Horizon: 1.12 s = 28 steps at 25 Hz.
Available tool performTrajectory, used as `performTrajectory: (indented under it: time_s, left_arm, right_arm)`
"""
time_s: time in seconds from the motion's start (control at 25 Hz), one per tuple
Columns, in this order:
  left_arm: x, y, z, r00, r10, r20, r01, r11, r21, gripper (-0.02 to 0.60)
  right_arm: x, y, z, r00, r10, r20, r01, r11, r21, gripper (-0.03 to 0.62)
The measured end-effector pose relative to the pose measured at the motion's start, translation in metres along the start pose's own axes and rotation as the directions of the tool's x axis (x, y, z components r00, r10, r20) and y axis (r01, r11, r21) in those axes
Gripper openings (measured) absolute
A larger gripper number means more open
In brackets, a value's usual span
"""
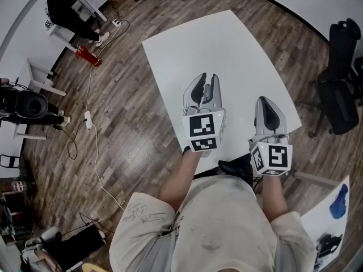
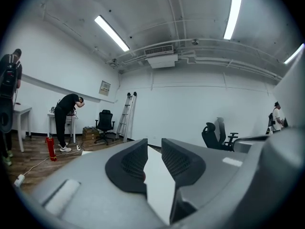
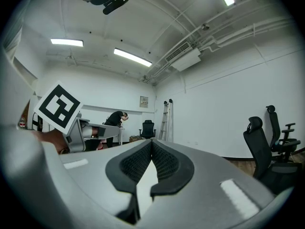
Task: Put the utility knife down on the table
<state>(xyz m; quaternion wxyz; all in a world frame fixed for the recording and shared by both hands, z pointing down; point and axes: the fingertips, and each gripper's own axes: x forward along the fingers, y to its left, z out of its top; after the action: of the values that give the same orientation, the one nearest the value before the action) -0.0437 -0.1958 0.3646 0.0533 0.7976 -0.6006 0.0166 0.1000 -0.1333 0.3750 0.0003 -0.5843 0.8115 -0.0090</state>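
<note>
Both grippers hover level over the near part of the white table (image 1: pixel 227 44). My left gripper (image 1: pixel 207 78) is the higher one in the head view. Its jaws stand a little apart (image 2: pixel 154 144), and only bare table shows through the gap. My right gripper (image 1: pixel 264 100) sits closer to the table's right edge. Its dark pads (image 3: pixel 138 163) meet at the tips with nothing between them (image 3: pixel 151 143). No utility knife shows plainly in any view. The left gripper's marker cube (image 1: pixel 202 132) and body hide the table beneath them.
A black office chair (image 1: pixel 340 78) stands right of the table. On the wood floor to the left lie a red fire extinguisher (image 1: pixel 88 55) and cables (image 1: pixel 91 123). A person (image 1: pixel 65 4) bends over a desk at the far left. A ladder (image 2: pixel 128 116) leans on the far wall.
</note>
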Motion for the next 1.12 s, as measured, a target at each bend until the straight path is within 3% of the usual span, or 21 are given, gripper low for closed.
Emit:
performTrajectory:
  time_s: [0.76,1.12]
  left_arm:
    - [-0.028,-0.005,-0.007,1.000,-0.009,0.026,0.010,1.000,-0.025,0.060]
    - [-0.044,-0.007,0.007,0.996,0.005,0.093,-0.004,1.000,-0.006,0.037]
  right_arm:
    - [0.004,0.004,-0.004,1.000,-0.001,0.005,0.001,1.000,0.007,0.006]
    - [0.005,0.006,-0.002,1.000,0.006,0.012,-0.006,1.000,0.010,0.006]
